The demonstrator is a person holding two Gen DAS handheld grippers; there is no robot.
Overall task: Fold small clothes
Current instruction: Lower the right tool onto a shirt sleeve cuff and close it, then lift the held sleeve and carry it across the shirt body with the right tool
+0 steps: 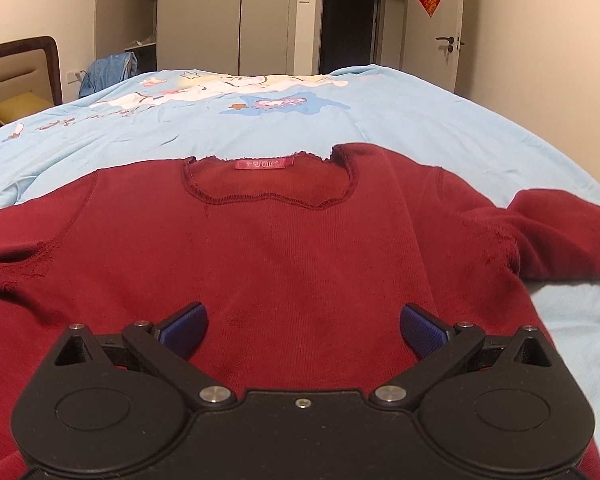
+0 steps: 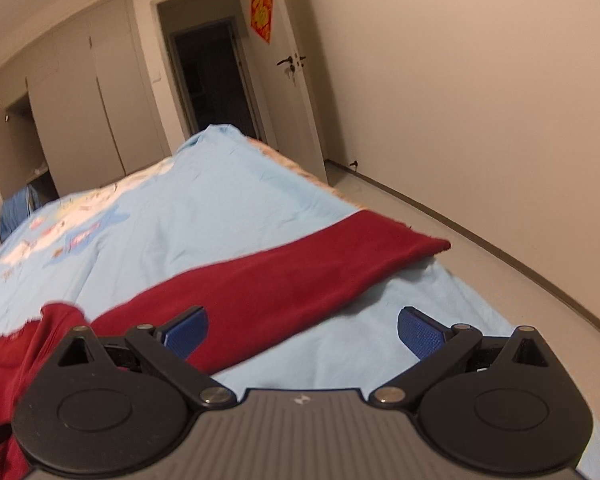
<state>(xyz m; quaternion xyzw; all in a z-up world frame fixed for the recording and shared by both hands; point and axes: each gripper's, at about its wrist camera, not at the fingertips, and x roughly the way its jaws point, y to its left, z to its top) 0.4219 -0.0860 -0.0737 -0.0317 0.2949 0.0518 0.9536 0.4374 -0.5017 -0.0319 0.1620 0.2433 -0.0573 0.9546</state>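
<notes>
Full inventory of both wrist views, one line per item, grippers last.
sweater: 1, dark red, spread flat on the bed, neckline away from the left camera, both sleeves out to the sides
sleeve: 1, dark red, stretched over the sheet ahead of the right gripper
neck label: 1, pink-red, inside the collar
bed sheet: 1, light blue with cartoon print, covers the bed
headboard: 1, brown and beige, far left
pillow: 1, yellow, by the headboard
wardrobe: 1, beige, back wall, one door open
door: 1, white, red decoration on it
left gripper: 1, black with blue pads, open, over the sweater body
right gripper: 1, black with blue pads, open, over sleeve and sheet
</notes>
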